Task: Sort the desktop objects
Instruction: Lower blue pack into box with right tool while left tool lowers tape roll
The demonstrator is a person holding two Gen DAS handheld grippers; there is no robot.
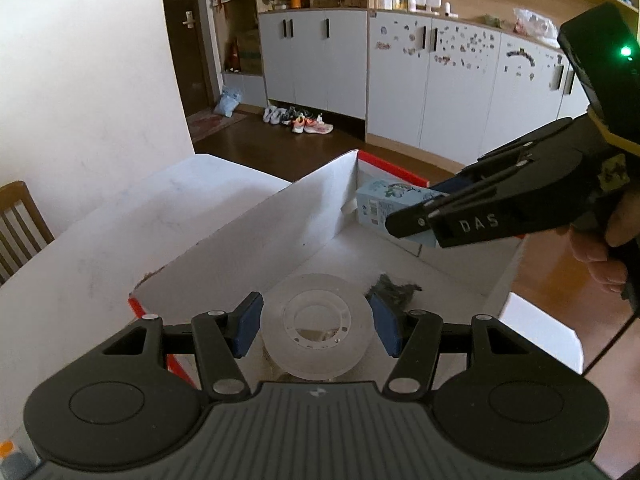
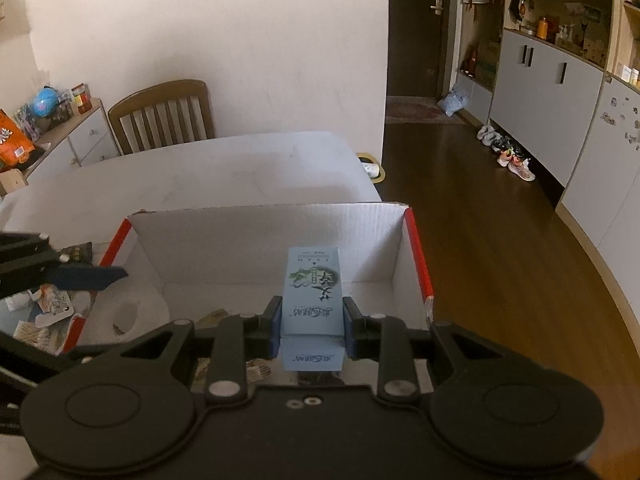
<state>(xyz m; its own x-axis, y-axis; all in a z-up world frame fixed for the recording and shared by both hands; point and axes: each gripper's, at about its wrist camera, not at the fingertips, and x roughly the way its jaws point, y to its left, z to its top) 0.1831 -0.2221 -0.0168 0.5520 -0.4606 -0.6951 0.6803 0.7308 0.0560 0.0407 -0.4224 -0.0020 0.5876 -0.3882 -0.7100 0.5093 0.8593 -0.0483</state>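
A white cardboard box with red edges (image 1: 304,216) stands on the white table (image 1: 132,216). A clear tape roll (image 1: 316,326) lies on the box floor. My left gripper (image 1: 316,326) is open above it, pads on either side and apart from it. My right gripper (image 2: 310,326) is shut on a light blue carton (image 2: 312,296) and holds it over the box (image 2: 264,232). That carton also shows in the left wrist view (image 1: 380,204), with the right gripper (image 1: 412,224) around it.
A dark crumpled wrapper (image 1: 394,290) lies in the box beside the tape. Loose packets (image 2: 48,308) lie left of the box. A wooden chair (image 2: 164,116) stands behind the table. Cabinets (image 1: 400,80) and shoes (image 1: 298,120) lie beyond.
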